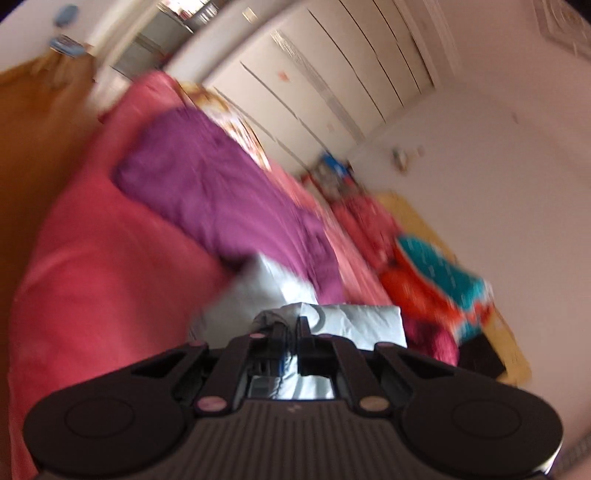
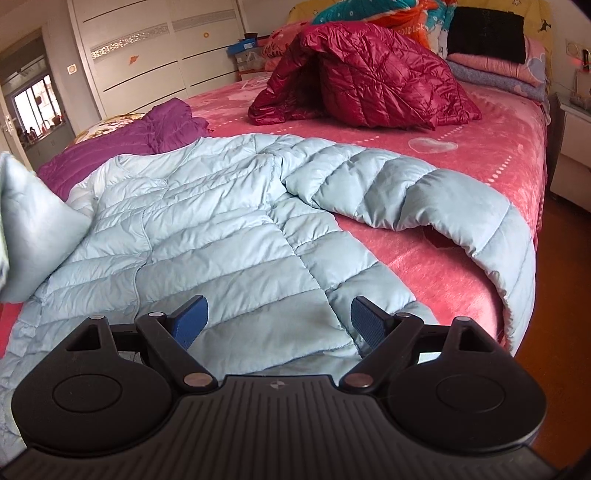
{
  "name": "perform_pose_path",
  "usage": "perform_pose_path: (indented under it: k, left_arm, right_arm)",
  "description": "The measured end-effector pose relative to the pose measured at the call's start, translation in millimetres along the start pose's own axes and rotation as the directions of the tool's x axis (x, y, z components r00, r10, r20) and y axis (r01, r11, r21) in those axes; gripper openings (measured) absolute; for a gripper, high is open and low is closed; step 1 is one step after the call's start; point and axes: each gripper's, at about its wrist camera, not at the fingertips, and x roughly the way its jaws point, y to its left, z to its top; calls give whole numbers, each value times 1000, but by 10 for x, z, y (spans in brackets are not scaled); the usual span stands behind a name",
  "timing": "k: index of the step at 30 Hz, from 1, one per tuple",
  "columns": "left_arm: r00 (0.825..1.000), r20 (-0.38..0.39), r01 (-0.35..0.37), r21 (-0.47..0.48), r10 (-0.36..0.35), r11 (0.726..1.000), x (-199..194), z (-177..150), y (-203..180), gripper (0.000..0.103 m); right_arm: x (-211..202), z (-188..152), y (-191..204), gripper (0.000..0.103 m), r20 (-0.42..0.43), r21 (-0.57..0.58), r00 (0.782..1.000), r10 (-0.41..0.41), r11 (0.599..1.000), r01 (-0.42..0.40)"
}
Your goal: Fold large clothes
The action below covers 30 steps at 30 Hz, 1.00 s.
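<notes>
I am watching the light blue puffer jacket (image 2: 207, 229) lying spread on the pink bed (image 2: 424, 254). My left gripper (image 1: 291, 332) is pinching a fold of its fabric, jaws pressed together; that view is blurred. My right gripper (image 2: 277, 321) is hovering over the hem, jaws spread wide.

Pale-blue quilted jacket (image 2: 221, 236), pink bedspread (image 2: 424, 125)

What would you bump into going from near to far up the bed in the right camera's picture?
Right gripper → light blue puffy jacket → dark red quilted jacket → black cushion at the headboard.
</notes>
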Motion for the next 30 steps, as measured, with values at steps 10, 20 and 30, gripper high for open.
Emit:
perform_pose_path:
  k: [10,20,30]
  left_arm:
    - [956,232,-135,-200,181,970,-129,536,801,1]
    - [877,280,-261,-403,390,877,-397,723,1553,1]
    - [836,196,-455,-273,512,848,-367,812,1620,4]
  right_arm:
    - [176,1,26,103,-39,-15,999,-4,1000,3]
    - [359,-30,240,103,-63,-70,997,-35,997,30]
    - [439,-20,263,103,-58,-102,997,-47,994,41]
